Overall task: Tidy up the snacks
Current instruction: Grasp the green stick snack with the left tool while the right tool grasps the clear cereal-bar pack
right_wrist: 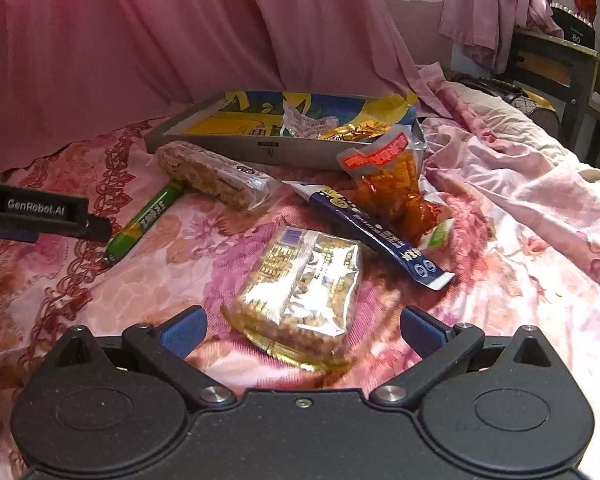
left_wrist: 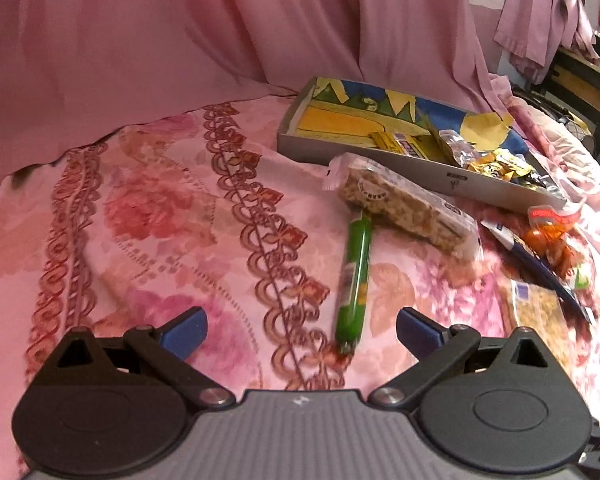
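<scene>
Five snacks lie loose on the bed's flowered pink sheet point(right_wrist: 500, 240), apparently waiting to go into the shallow tray point(right_wrist: 204, 136) at the far side, which already holds several wrappers at its right end.

Farthest left is the green sausage stick point(left_wrist: 354, 276), lying lengthwise toward the tray with its far tip tucked under the grain bar point(left_wrist: 404, 208). The bar sits crosswise just in front of the tray's near wall. The left gripper point(left_wrist: 300, 332) hovers low over the sheet, its fingers spread wide with nothing between them; the stick's near end lies just ahead of the gap, so it looks like the piece this hand is lined up for.

Moving right, the gold peanut packet point(right_wrist: 300, 300) lies flat directly in front of the right gripper point(right_wrist: 302, 330), whose fingers are likewise spread and empty, bracketing the packet's near end. This seems the likely next pick for that hand.

Beyond it, the dark blue sachet point(right_wrist: 380, 232) slants across the sheet, its middle touching the orange snack bag point(right_wrist: 392, 184), which leans against the tray's right corner.
</scene>
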Demonstrator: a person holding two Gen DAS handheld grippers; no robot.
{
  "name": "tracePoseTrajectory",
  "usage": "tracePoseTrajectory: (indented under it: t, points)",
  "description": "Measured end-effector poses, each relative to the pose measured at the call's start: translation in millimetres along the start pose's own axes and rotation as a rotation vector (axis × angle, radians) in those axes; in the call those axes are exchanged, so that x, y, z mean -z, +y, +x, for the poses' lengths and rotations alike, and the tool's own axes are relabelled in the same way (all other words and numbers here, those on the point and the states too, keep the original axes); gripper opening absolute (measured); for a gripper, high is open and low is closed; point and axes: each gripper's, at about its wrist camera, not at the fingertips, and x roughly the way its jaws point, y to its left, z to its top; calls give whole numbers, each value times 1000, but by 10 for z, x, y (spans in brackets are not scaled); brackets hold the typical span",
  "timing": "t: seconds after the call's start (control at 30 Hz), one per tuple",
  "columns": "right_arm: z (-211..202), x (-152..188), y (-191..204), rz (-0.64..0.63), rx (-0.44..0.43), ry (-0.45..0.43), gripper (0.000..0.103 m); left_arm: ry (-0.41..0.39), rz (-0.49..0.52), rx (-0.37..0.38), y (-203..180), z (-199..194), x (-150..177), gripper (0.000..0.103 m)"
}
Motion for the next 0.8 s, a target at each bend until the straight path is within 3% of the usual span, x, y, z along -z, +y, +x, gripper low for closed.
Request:
tracePoseTrajectory:
  t: [0.27,0.5,0.8]
  points:
    - [352,-31,-64,108,4,18,102,14,94,-9,-146,346,-133,102]
    - [526,-24,-7,119,16,49,102,-9,67,3,-101,443,-101,102]
    - [495,-12,37,110,-5,-3,95,-21,108,-3,-170,444,-78,100]
